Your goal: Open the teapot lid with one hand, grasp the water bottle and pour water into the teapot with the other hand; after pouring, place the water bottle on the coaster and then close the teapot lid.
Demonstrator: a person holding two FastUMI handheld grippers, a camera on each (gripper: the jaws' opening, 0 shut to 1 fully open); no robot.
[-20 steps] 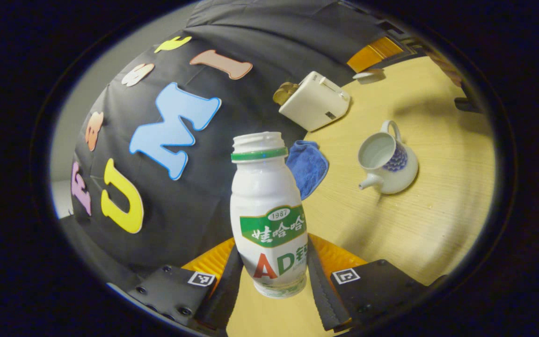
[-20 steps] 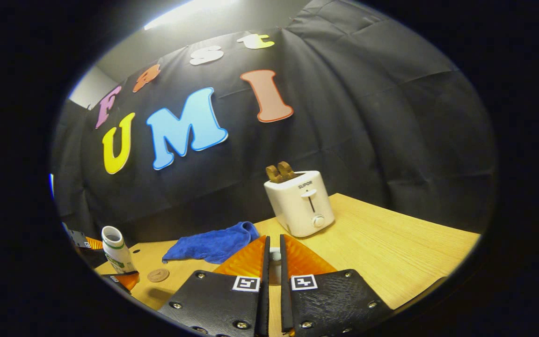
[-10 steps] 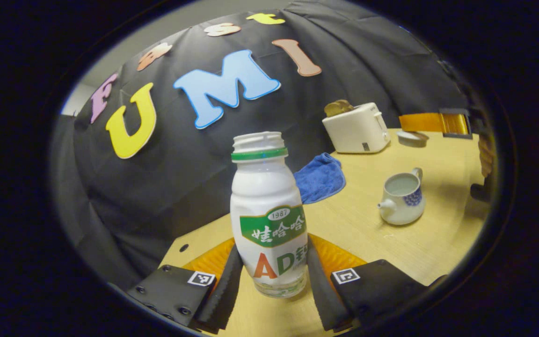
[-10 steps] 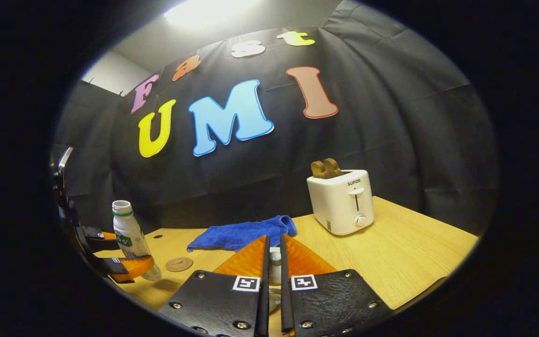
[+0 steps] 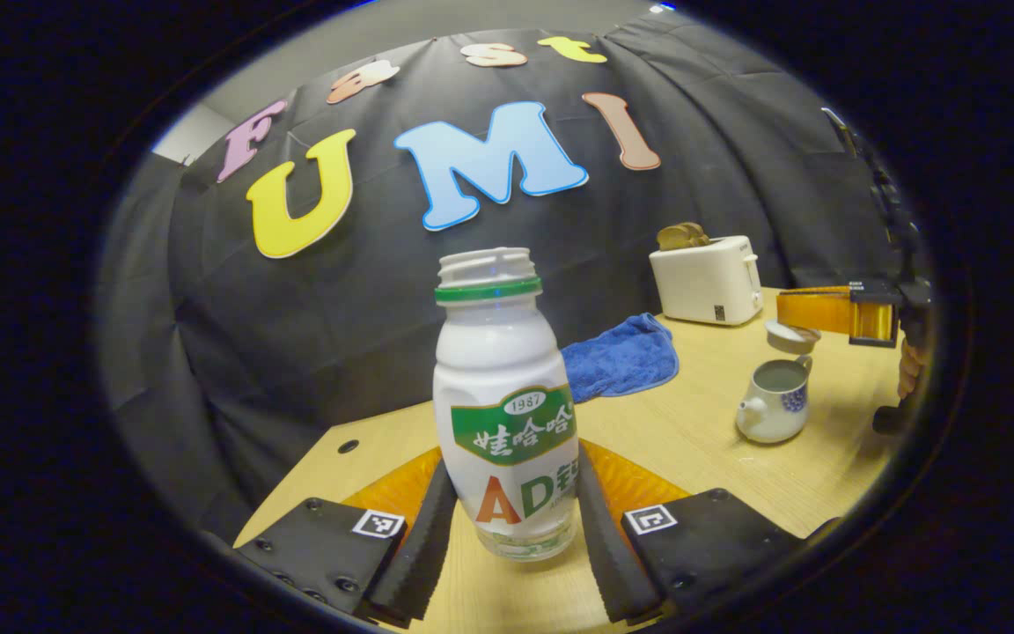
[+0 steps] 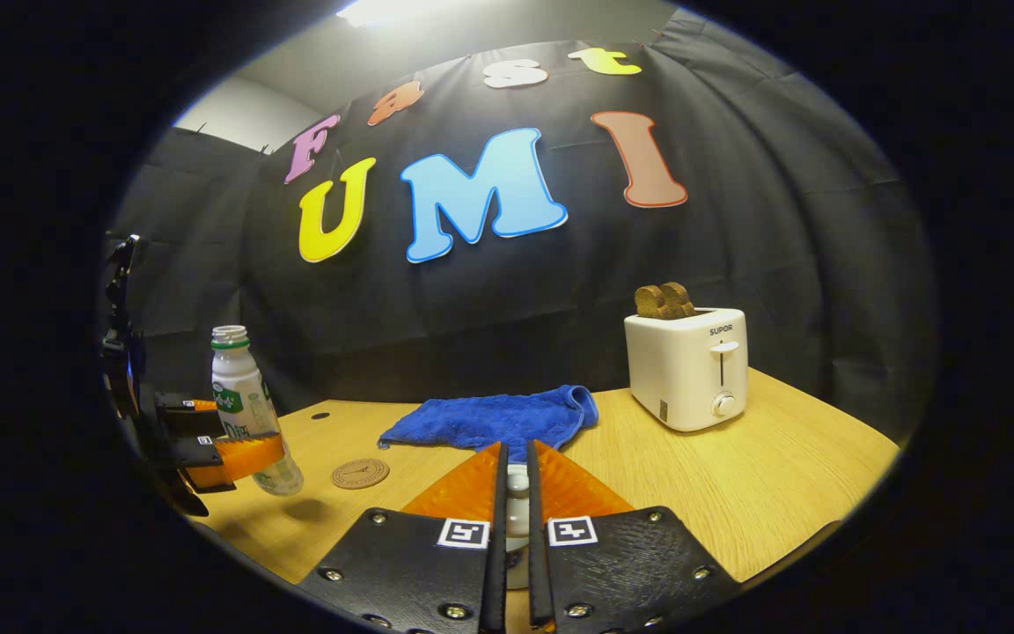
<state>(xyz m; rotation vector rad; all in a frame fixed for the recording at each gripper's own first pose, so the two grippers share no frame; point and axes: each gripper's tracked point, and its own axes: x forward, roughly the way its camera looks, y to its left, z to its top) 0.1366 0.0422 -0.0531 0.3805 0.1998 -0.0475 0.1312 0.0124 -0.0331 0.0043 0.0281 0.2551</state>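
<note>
Right now the left gripper [image 5: 516,528] pinches a white plastic water bottle with a green label [image 5: 504,414] from both sides, low on its body. The bottle has no cap, stands almost upright, and is lifted a little above the light wooden table [image 6: 771,480]. A small round brown coaster [image 6: 360,473] lies flat on the table just beside the bottle. The white teapot with blue flowers [image 5: 773,405] sits open farther off, well apart from the bottle. The right gripper [image 6: 516,502] has its fingers pressed close on the knob of the small white teapot lid [image 5: 791,335], held up over the teapot. A crumpled blue cloth [image 6: 494,418] and a white toaster with brown toast [image 6: 687,365] sit near the back.
</note>
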